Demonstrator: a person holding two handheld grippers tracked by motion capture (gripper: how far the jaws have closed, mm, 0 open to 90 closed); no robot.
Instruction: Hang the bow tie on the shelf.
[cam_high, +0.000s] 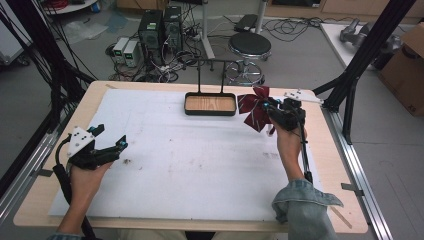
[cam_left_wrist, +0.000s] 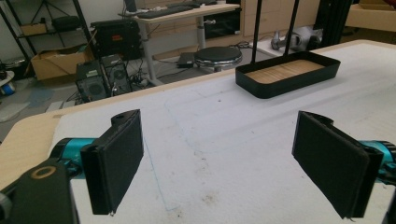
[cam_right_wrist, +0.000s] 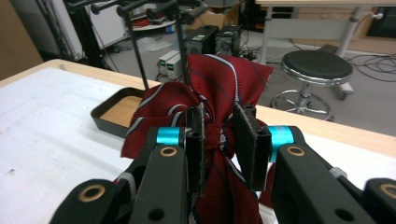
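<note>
Red striped bow tie (cam_high: 254, 111): soft, light cloth, limp, not fragile; best taken at its central knot. Right gripper (cam_right_wrist: 223, 140) has its fingers clamped on that knot, held above the table's far right area, just right of the black tray (cam_high: 210, 111). Wings fan out to both sides of the knot, one lobe upward. Left gripper (cam_left_wrist: 219, 158) fingers apart, nothing between them, near the table's left edge.

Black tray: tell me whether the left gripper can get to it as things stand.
Probably yes: the left gripper is open and holds nothing, with bare white mat between it and the tray.
</note>
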